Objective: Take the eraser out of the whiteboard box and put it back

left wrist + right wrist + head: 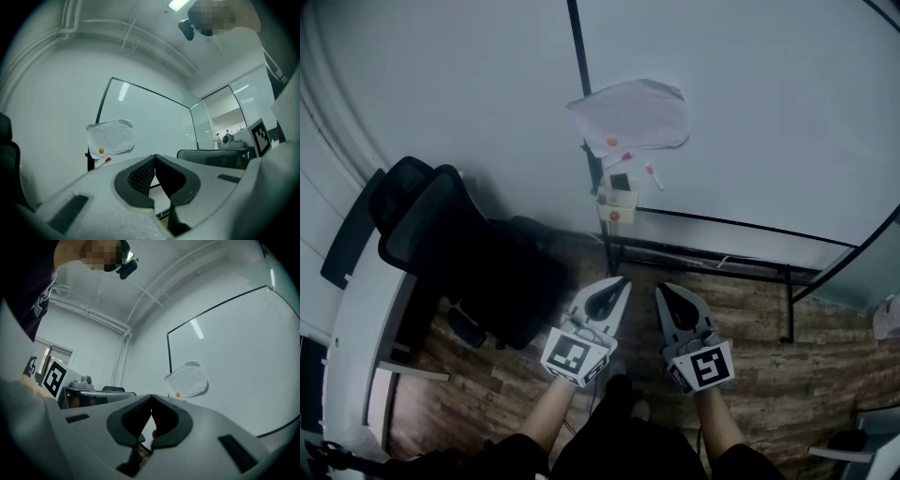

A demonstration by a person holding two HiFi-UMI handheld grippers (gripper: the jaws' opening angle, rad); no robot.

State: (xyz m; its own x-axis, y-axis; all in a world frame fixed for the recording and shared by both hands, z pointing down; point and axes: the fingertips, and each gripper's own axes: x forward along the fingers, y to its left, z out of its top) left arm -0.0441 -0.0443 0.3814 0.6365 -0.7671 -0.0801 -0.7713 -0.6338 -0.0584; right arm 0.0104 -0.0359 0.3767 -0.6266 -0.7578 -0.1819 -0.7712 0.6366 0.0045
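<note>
Holding the left gripper [622, 281] and right gripper [662, 289] both pinched shut on nothing, well short of the whiteboard [750, 122]. Spotting the whiteboard box [619, 206] at the whiteboard's lower left corner, a dark eraser [620, 181] seemingly poking out on top. Best to approach level, spread one pair early, pinch squarely.

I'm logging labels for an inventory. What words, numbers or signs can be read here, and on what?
No readable text anywhere.
Paper sheet: any marks too blurred to read.
Whiteboard box: orange spot, no legible label.
Left marker cube, right marker cube: square code patterns, no letters.
</note>
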